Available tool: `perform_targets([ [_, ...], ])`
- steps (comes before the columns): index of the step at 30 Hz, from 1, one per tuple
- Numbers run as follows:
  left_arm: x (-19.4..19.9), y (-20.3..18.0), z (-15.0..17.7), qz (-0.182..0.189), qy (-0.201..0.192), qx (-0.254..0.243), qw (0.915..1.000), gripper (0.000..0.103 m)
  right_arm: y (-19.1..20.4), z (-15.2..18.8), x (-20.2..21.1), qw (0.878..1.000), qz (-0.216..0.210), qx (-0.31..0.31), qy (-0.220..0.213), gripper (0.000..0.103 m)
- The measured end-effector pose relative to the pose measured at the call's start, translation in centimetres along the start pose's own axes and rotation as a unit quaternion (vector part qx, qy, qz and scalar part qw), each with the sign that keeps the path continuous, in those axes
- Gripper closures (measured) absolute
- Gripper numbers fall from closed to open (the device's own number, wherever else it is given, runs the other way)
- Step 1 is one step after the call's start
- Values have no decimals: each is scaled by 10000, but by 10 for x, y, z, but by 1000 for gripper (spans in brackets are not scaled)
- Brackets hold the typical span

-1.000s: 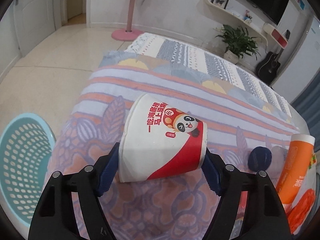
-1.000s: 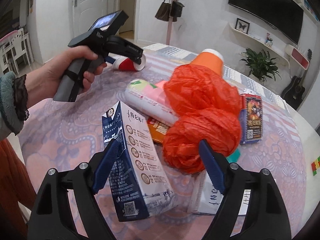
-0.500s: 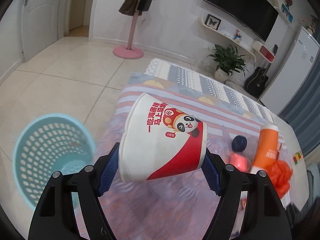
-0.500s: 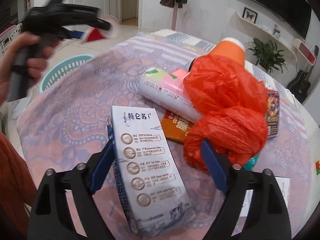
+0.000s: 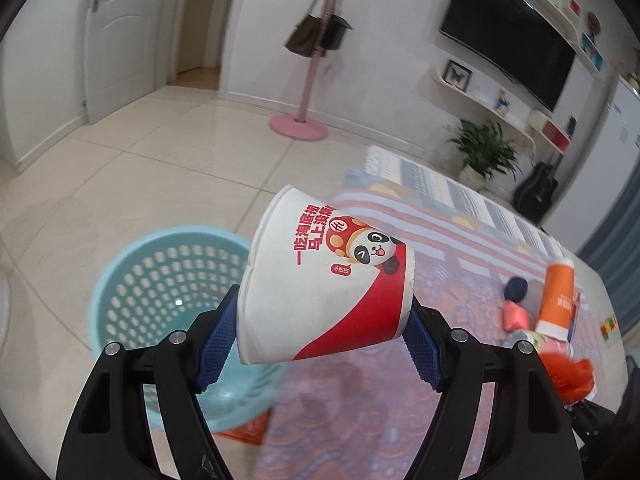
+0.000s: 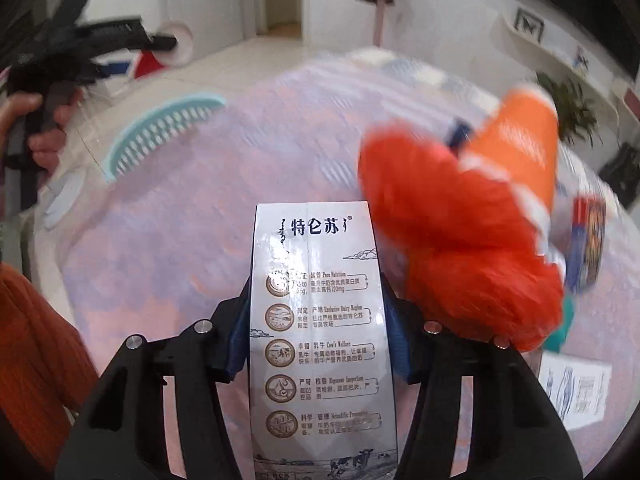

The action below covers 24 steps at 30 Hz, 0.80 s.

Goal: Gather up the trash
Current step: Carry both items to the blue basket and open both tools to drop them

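White-and-red paper cup with panda print (image 5: 326,280) at frame centre in the left wrist view, pinched on its side between the left tongs (image 5: 320,330), above the perforated teal plastic basket (image 5: 160,280) at lower left on the floor. Silver-blue milk carton (image 6: 320,340) at bottom centre, clamped by the right tongs (image 6: 316,334) over the patterned-cloth table (image 6: 200,220). Crumpled orange plastic bag (image 6: 460,248) just right of it.

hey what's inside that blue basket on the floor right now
The basket shows only bare perforated wall and floor; no trash is visible. The paper cup in the left gripper hides its right part.
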State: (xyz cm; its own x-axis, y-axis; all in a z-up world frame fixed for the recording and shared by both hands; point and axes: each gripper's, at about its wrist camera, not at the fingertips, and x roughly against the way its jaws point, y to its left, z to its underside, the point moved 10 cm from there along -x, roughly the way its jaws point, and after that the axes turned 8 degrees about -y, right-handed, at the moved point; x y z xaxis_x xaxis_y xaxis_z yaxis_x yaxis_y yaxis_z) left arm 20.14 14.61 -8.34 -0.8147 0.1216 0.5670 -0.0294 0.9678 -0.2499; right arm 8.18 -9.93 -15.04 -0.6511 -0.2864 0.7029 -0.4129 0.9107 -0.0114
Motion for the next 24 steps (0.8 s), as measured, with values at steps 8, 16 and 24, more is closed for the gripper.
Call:
perform_targets([
  [8,31,75,-24,-226,-258,788,9963,30,65,-104,3,9956,-439,184,-803,50],
  [16,19,131,-15,-385,58,1355,9900,30,138,-190,-58,9921,-934,247,-805,51],
  [24,-15,167,17,-647,751,1824,9782,30,169,-199,-148,9932,-1101,-379,16,50],
])
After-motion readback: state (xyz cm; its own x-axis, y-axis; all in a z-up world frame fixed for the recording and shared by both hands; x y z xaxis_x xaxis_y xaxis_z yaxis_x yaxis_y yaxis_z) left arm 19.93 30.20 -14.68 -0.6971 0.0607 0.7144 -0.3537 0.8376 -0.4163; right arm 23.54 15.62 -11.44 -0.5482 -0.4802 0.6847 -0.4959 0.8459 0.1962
